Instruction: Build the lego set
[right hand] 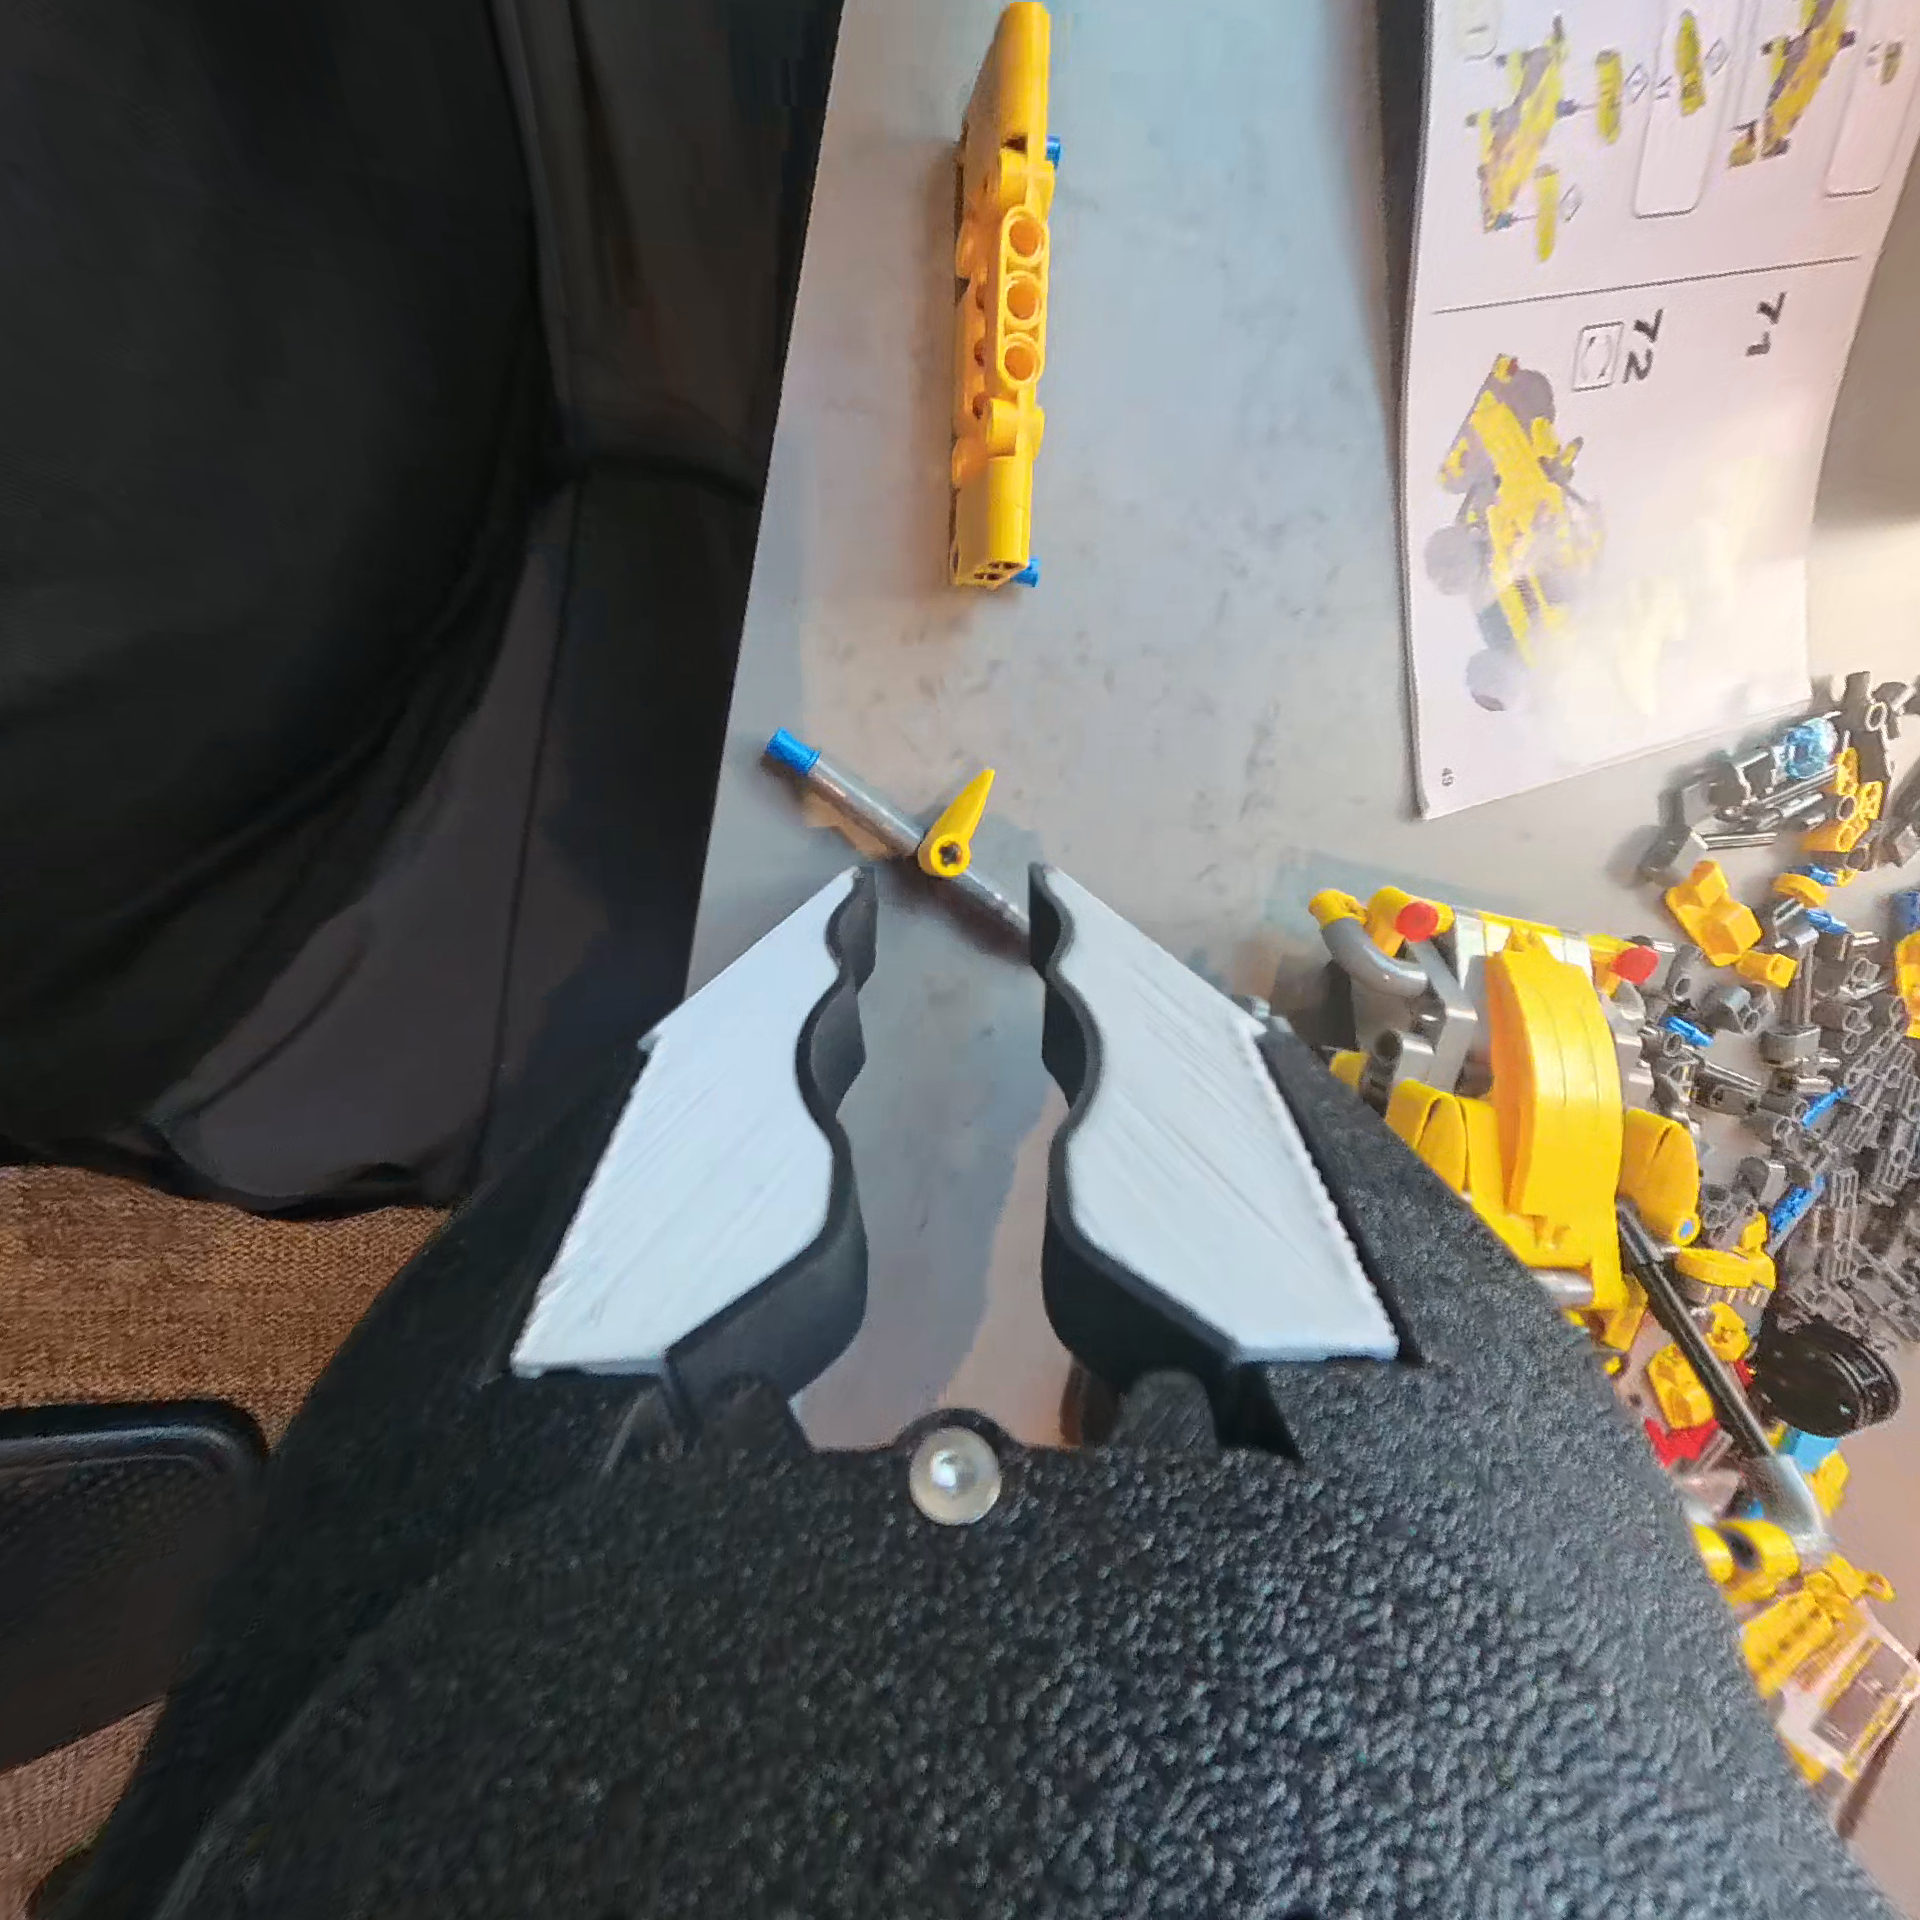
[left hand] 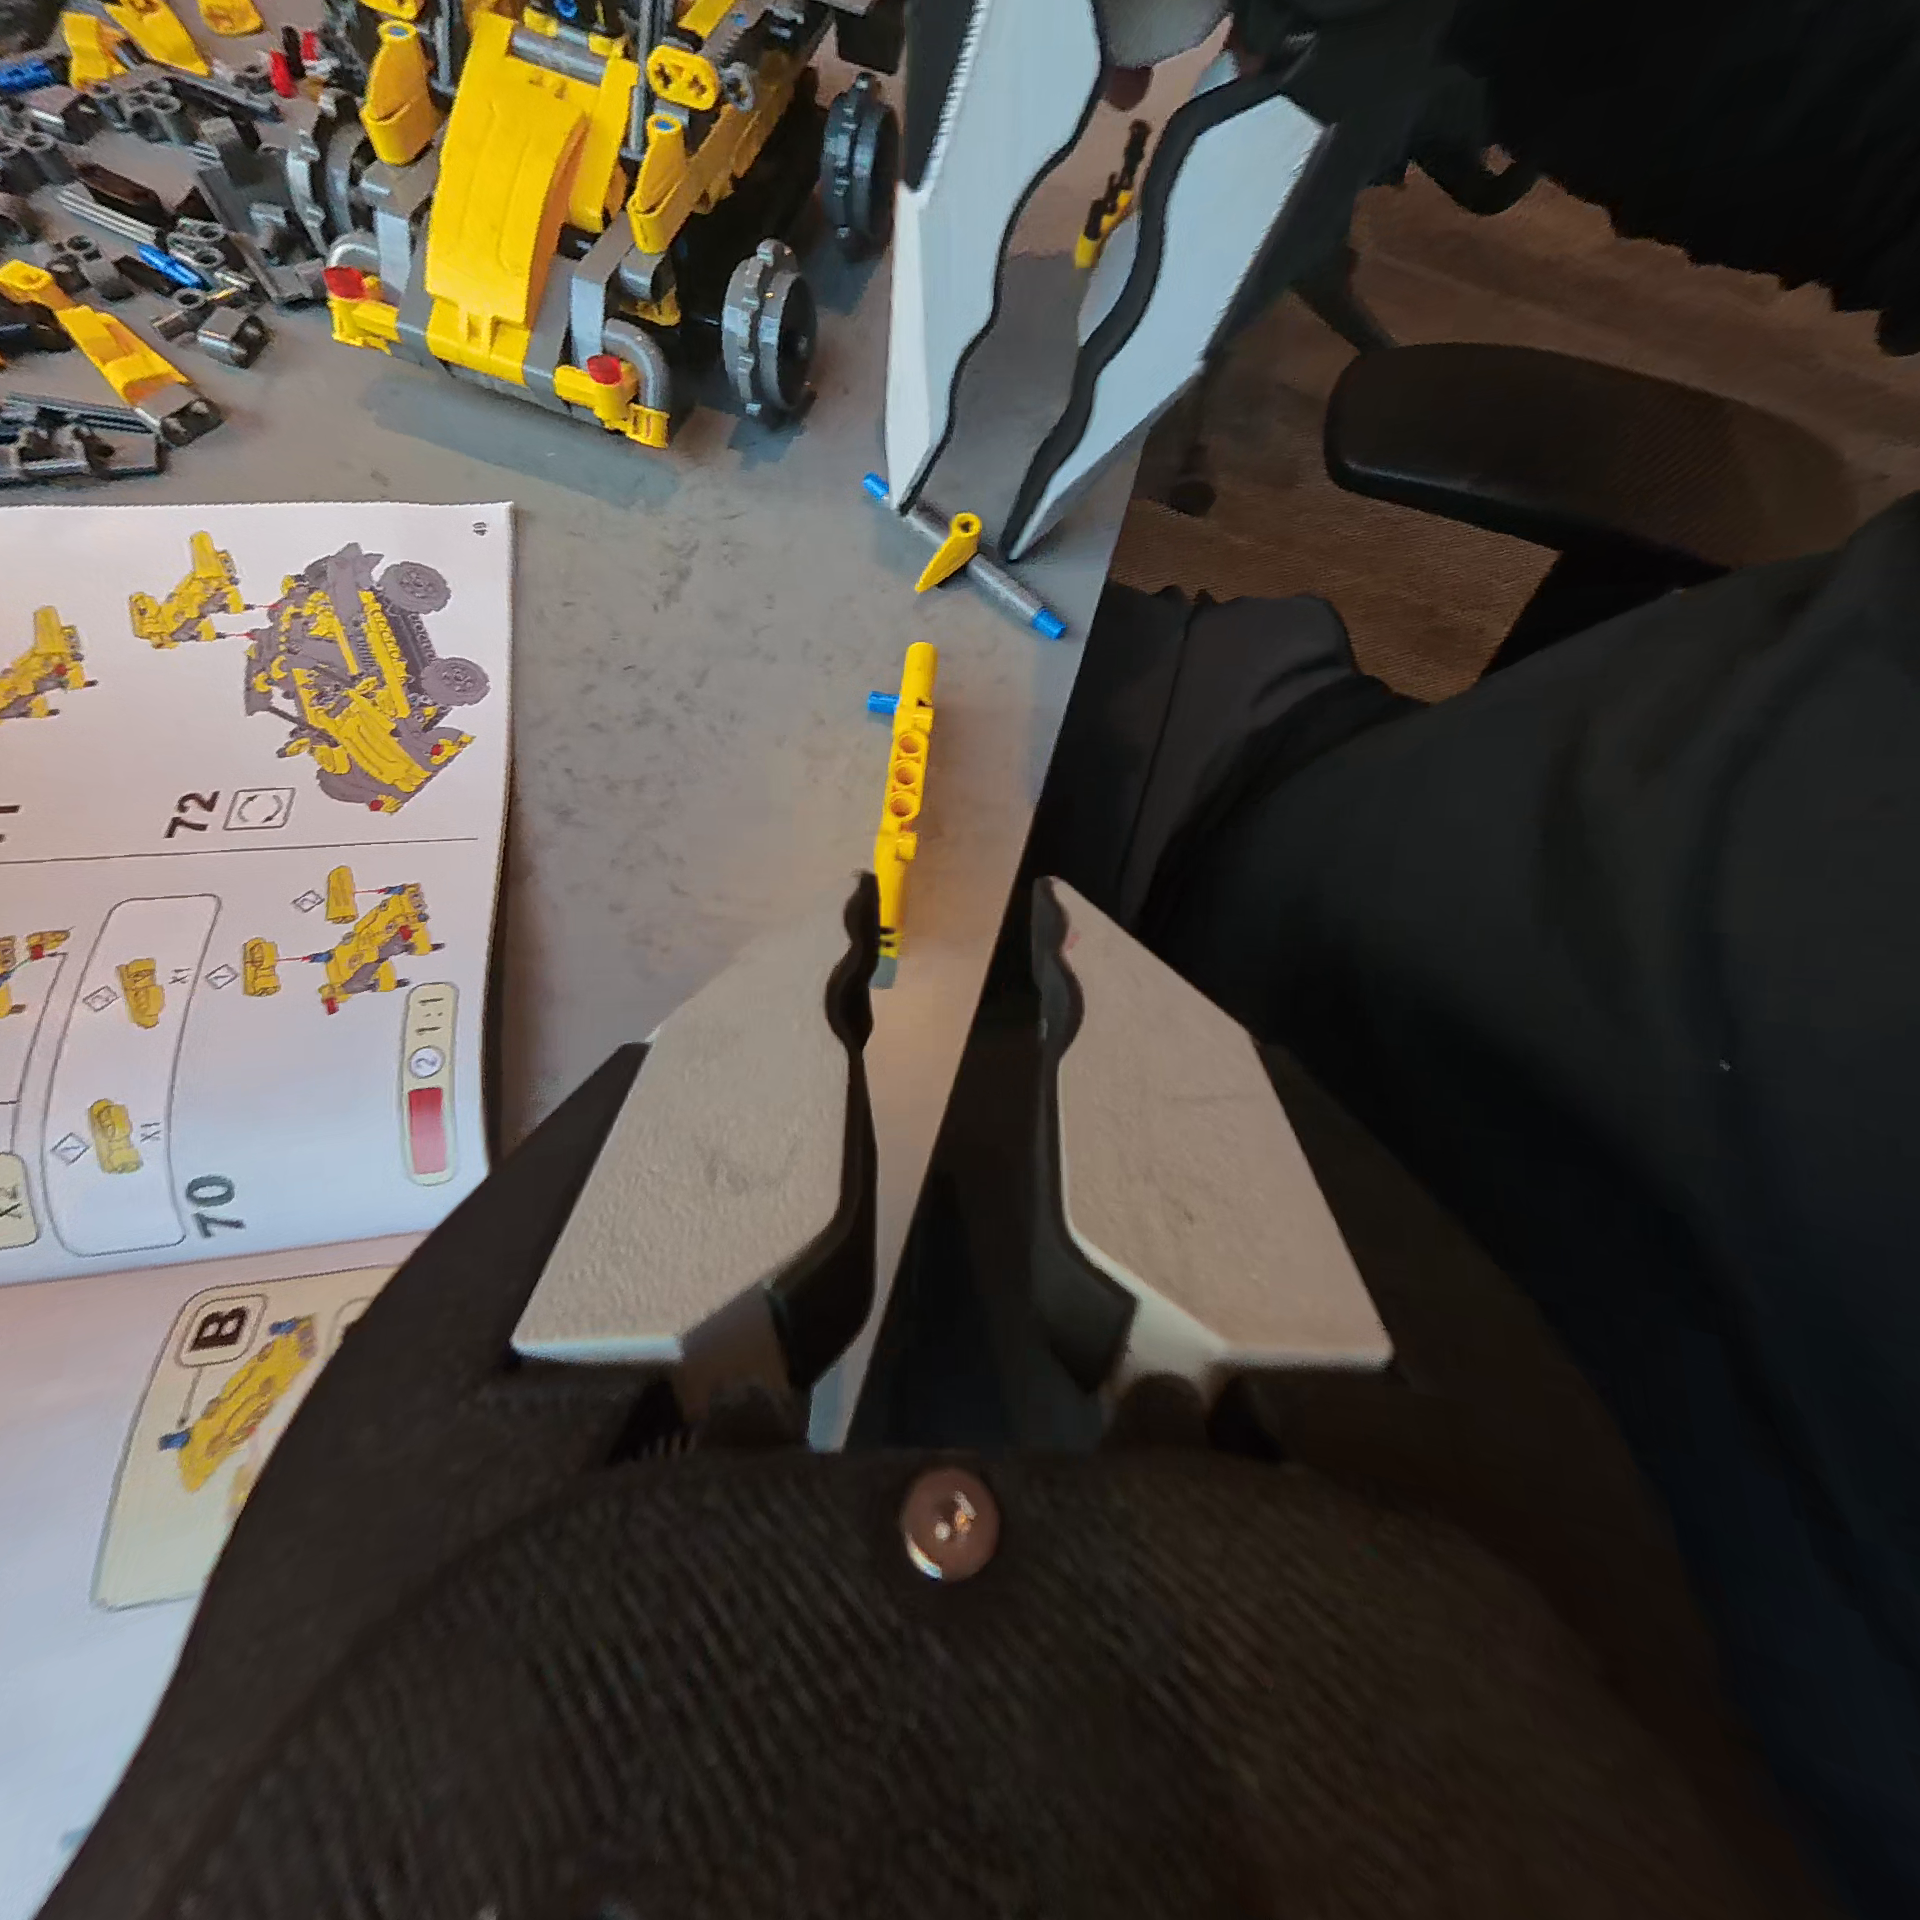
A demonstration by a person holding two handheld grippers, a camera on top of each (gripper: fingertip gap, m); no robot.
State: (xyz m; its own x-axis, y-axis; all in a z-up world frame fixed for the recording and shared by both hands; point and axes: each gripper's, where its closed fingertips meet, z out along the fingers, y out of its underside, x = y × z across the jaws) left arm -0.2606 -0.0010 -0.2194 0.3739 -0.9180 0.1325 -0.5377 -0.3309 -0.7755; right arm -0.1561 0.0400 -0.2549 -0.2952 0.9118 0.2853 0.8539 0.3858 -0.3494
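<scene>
two open grippers over a grey table's (left hand: 665, 644) edge. left gripper (left hand: 951, 899), empty, fingertips beside a yellow beam assembly (left hand: 902, 800). right gripper (right hand: 951, 883), empty, straddling a grey axle (right hand: 883, 826) with yellow cone. farther off, yellow brick vehicle (left hand: 540, 197), instruction booklet (left hand: 249, 862).

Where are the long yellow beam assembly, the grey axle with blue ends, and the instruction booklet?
long yellow beam assembly (right hand: 1000, 312), right wrist view, on its holed middle.
grey axle with blue ends (right hand: 862, 805), right wrist view, on its grey shaft.
instruction booklet (left hand: 312, 883), left wrist view, on the open page.
</scene>
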